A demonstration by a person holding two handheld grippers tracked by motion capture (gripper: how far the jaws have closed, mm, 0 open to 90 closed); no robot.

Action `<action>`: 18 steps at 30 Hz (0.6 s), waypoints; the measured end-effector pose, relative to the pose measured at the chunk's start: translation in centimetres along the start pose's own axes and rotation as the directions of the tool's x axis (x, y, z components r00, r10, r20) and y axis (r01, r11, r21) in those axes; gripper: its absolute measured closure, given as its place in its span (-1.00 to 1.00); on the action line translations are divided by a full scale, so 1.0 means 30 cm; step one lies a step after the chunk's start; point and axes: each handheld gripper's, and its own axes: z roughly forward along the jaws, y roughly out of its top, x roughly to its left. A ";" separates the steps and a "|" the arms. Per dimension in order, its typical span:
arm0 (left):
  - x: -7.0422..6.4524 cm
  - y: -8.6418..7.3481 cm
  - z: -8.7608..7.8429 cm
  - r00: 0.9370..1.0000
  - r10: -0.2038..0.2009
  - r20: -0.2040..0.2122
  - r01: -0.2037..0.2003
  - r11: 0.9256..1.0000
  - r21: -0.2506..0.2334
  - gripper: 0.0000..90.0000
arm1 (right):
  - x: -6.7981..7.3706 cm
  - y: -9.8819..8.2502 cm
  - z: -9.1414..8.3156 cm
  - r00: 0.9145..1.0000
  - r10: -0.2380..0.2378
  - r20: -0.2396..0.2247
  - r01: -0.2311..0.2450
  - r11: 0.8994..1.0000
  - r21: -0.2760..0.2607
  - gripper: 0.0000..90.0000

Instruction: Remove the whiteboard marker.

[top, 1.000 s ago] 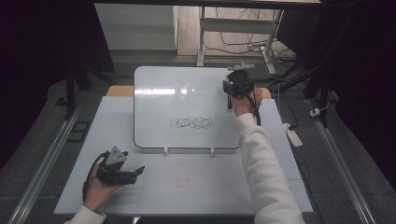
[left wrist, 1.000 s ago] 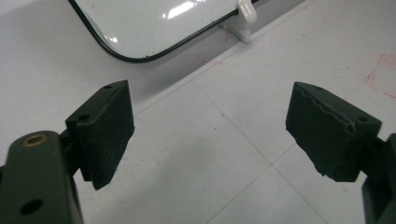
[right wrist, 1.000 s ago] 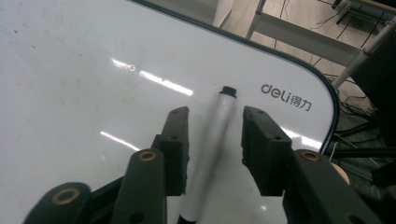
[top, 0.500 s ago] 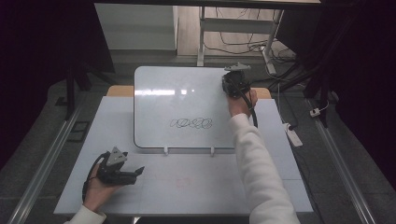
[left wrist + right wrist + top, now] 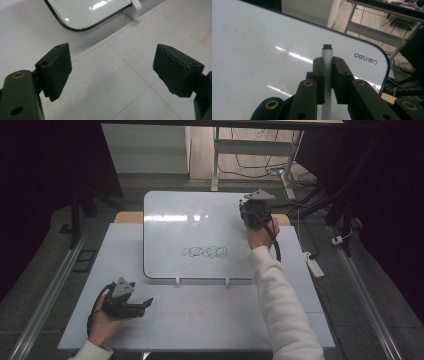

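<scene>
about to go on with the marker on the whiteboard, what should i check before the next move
1. Right gripper shut on the marker: ok.
2. Marker straight between the jaws: ok.
3. Marker cap off: cannot tell.
4. Bare whiteboard around the scribble: ok.
5. Left gripper open, holding nothing, off the board: ok.
6. Right gripper's cable off the scribble: ok.

left tool (image 5: 145, 303): jaws wide apart, held low and level | right tool (image 5: 326, 65): jaws clamped, arm outstretched

glossy whiteboard (image 5: 200, 227), smooth white marker (image 5: 327, 72)
</scene>
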 end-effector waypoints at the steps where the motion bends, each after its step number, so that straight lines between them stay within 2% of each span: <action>1: 0.001 0.000 0.000 1.000 -0.001 -0.001 0.001 1.000 -0.001 -0.63 | -0.001 -0.002 -0.013 1.000 0.006 -0.006 -0.006 1.000 -0.016 0.80; 4: 0.001 0.000 -0.001 1.000 -0.004 -0.003 0.004 1.000 -0.006 -0.63 | -0.006 -0.016 -0.068 0.999 0.017 -0.035 -0.020 0.997 -0.079 0.80; 5: 0.001 0.000 -0.001 1.000 -0.004 -0.003 0.004 1.000 -0.007 -0.63 | -0.006 -0.016 -0.068 0.999 0.017 -0.035 -0.020 0.997 -0.079 0.80; 6: 0.000 0.001 -0.001 1.000 -0.004 -0.004 0.004 1.000 -0.009 -0.63 | -0.004 -0.032 -0.109 0.997 0.026 -0.068 -0.034 0.992 -0.118 0.80; 8: 0.000 0.002 0.000 1.000 -0.006 -0.003 0.006 1.000 -0.010 -0.63 | -0.002 -0.039 -0.124 0.997 0.024 -0.078 -0.033 0.991 -0.128 0.80; 10: -0.002 0.008 0.001 1.000 -0.007 0.002 0.007 1.000 -0.013 -0.62 | 0.007 -0.062 -0.167 0.993 0.024 -0.113 -0.042 0.986 -0.159 0.80; 11: -0.004 0.012 0.001 1.000 -0.007 0.008 0.008 1.000 -0.016 -0.62 | 0.019 -0.082 -0.200 0.989 0.026 -0.144 -0.052 0.982 -0.179 0.80; 14: -0.016 0.037 -0.002 0.999 -0.014 0.038 0.016 0.999 -0.043 -0.60 | 0.047 -0.122 -0.249 0.978 0.030 -0.207 -0.072 0.977 -0.199 0.80; 15: -0.021 0.045 -0.003 0.999 -0.011 0.044 0.014 0.999 -0.050 -0.60 | 0.047 -0.122 -0.249 0.978 0.030 -0.207 -0.072 0.977 -0.199 0.80; 16: -0.038 0.072 -0.005 0.999 0.006 0.052 -0.002 0.998 -0.066 -0.59 | 0.065 -0.146 -0.273 0.969 0.040 -0.245 -0.092 0.974 -0.205 0.80; 18: -0.057 0.103 -0.006 0.998 0.019 0.066 -0.013 0.996 -0.089 -0.59 | 0.081 -0.169 -0.288 0.958 0.053 -0.283 -0.114 0.973 -0.201 0.80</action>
